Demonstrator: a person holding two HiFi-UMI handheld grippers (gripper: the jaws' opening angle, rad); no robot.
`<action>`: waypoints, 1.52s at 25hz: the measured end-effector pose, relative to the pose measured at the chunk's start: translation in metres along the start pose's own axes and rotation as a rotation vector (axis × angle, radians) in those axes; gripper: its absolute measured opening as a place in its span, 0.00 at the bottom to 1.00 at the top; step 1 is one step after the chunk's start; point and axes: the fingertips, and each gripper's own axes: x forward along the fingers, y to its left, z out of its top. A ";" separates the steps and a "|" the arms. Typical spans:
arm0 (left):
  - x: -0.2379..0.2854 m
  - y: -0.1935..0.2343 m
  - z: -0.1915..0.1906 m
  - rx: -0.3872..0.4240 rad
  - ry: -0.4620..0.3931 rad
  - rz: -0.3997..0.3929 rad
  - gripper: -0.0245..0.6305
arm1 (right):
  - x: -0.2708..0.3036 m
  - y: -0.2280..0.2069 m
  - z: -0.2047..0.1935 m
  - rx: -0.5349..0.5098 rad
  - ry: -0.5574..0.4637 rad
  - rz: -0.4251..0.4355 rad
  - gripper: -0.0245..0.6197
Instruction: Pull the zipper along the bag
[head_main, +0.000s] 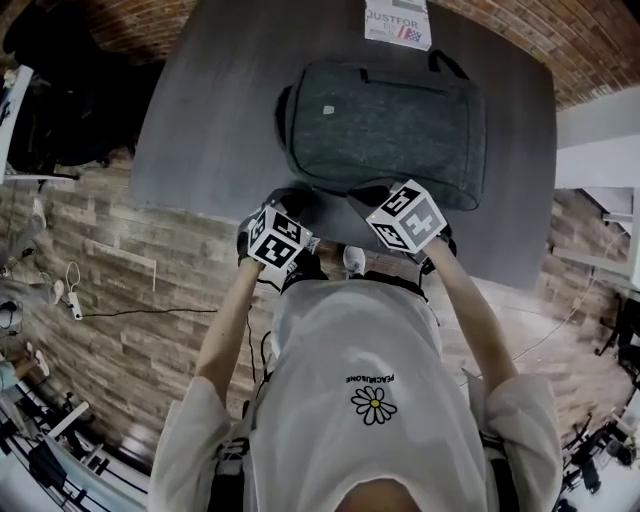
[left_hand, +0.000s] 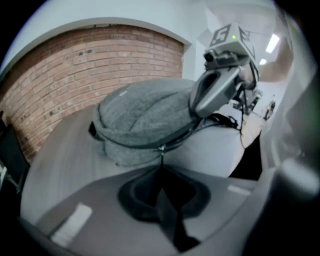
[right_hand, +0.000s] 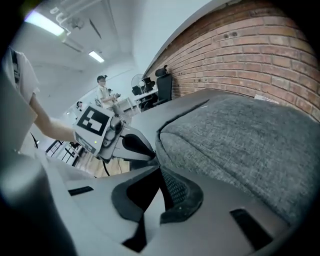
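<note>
Table (head_main: 180, 150) edge nearby; left gripper (left_hand: 161, 169) pinches backpack (left_hand: 145, 115) zipper pull (left_hand: 161, 153).

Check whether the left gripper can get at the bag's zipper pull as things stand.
Probably yes: the left gripper has its jaws shut on the zipper pull at the near seam of the bag, and nothing stands in its way.
</note>
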 end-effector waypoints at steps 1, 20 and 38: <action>0.001 0.002 -0.001 0.004 -0.009 0.031 0.06 | -0.001 0.000 0.000 0.006 -0.002 0.003 0.04; 0.015 0.001 0.015 0.046 -0.045 0.083 0.05 | -0.012 -0.008 0.008 0.074 -0.062 -0.017 0.04; 0.019 -0.055 0.026 0.057 0.002 -0.117 0.07 | -0.077 -0.086 -0.044 0.047 0.017 -0.222 0.04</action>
